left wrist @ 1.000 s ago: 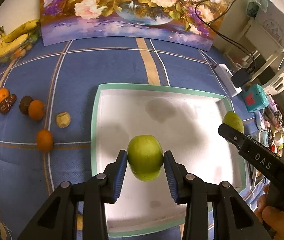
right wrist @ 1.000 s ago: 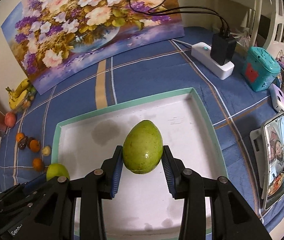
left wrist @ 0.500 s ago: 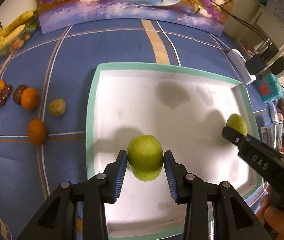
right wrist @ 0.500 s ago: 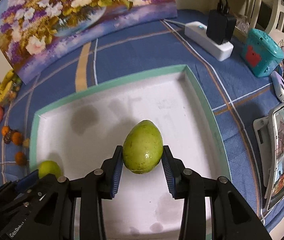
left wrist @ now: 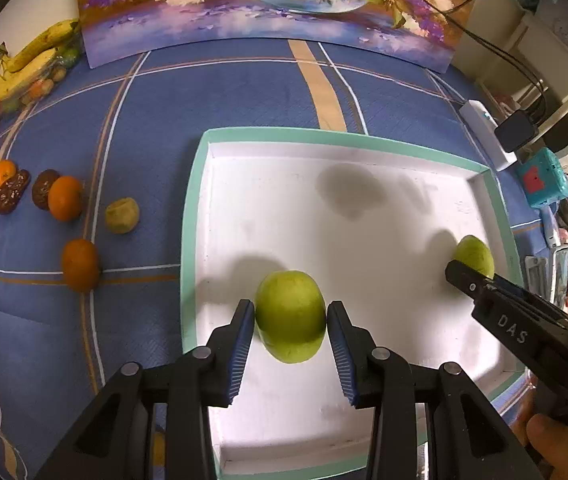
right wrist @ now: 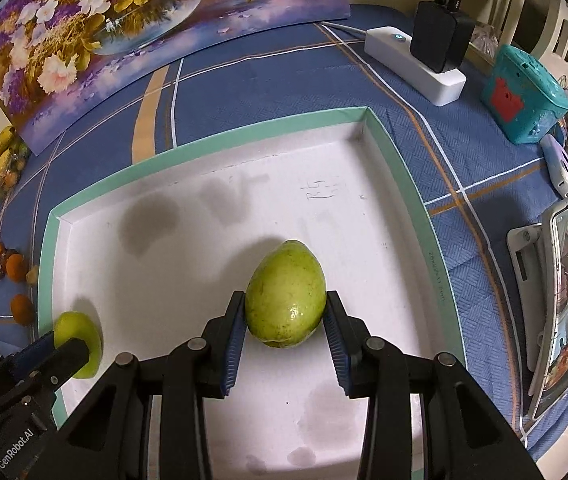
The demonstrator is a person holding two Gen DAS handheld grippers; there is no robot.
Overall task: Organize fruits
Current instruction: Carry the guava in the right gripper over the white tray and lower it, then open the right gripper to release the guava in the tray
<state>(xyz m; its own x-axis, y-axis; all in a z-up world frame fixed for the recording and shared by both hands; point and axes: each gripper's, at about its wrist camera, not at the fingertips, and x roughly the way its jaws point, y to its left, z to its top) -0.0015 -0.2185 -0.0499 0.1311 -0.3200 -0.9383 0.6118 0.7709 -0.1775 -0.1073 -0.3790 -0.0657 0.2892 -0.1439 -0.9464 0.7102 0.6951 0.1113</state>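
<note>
- Grip status: I am holding the left gripper (left wrist: 288,320) on the round green fruit (left wrist: 289,296), with the blue pads touching its two flanks. The jaws have just been opening a little with the fruit between them.
- I am keeping the right gripper (right wrist: 284,316) clamped on the oval green fruit (right wrist: 285,294), gripped at its broad end with the narrow end pointing away from me.
- Both fruits are sitting low over the white floor of the tray (left wrist: 190,240): the round one near the left wall, the oval one toward the right half. Whether either is resting on the floor I cannot tell.
- Step in hand, as I am judging it: I am placing the two green fruits in the tray. The next move calls for spreading each pair of jaws fully, then lifting straight up so that the pads are not dragging or rolling the fruit.
- Lettering: I am reading "DAS" (left wrist: 513,330) on the right gripper's body and "GenRobot.AI" (right wrist: 16,452) on the left one's. A pen scrawl (right wrist: 319,192) on the tray floor and small print along its right rim are too small to read.
- Outside the tray on the left, oranges (left wrist: 80,264) and small dark fruits are waiting on the blue cloth; I am taking these as the next pickups.
- Farther back, bananas (left wrist: 32,64) are lying beside a flower painting (left wrist: 264,0).
</note>
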